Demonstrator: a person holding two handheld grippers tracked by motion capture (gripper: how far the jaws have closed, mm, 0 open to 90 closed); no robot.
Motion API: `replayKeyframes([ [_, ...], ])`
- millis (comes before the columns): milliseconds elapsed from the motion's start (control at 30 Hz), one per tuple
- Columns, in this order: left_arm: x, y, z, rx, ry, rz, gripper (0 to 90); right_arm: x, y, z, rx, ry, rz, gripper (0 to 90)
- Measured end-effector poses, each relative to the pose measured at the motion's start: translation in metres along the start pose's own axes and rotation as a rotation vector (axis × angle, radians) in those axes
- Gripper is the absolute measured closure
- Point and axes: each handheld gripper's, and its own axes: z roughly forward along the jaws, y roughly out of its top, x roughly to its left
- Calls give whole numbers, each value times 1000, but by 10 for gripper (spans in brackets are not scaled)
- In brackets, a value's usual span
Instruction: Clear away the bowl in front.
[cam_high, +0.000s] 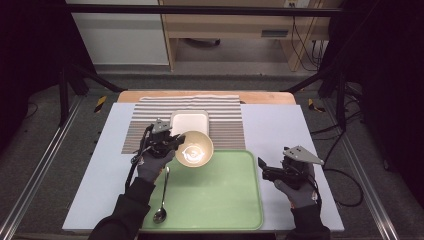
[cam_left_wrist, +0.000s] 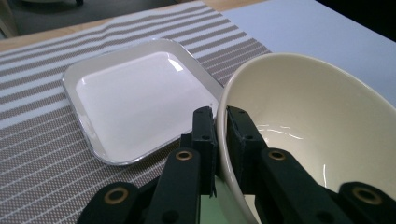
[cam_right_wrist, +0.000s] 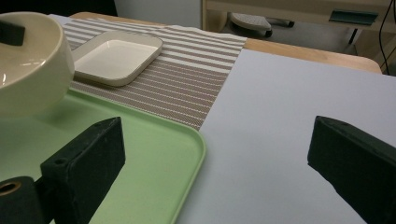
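Bowl (cam_high: 194, 148) cream, tilted, apparently lifted above far-left corner of green tray (cam_high: 225, 200), beside white square dish (cam_high: 190, 121) on striped mat (cam_high: 225, 117) | left gripper (cam_left_wrist: 220, 122) pinching bowl rim, one jaw inside, one outside | right gripper (cam_high: 261, 165) spread wide, empty, over surface (cam_high: 280, 125) right of tray | spoon (cam_high: 162, 200) on tray's left edge

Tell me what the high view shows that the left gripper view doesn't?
The high view alone has the spoon, the green tray and the right gripper, its jaws open. The left gripper view alone shows up close the left gripper pinching the bowl's rim. Both share the bowl, the square dish and the striped mat.
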Motion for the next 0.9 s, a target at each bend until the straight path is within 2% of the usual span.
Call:
replayKeyframes([
  [100,-1,-4,4,19,10,9,821,0,0,0,1,1,1,41],
  [367,0,-15,12,54,1,-1,820,0,-1,1,4,-1,-1,41],
  [467,-1,-18,15,71,4,8,820,0,-1,1,4,-1,0,41],
  [667,2,-21,18,74,-3,2,823,0,-1,1,6,-1,1,42],
  [900,1,-24,20,90,33,42,820,-1,-2,2,8,-3,1,42],
])
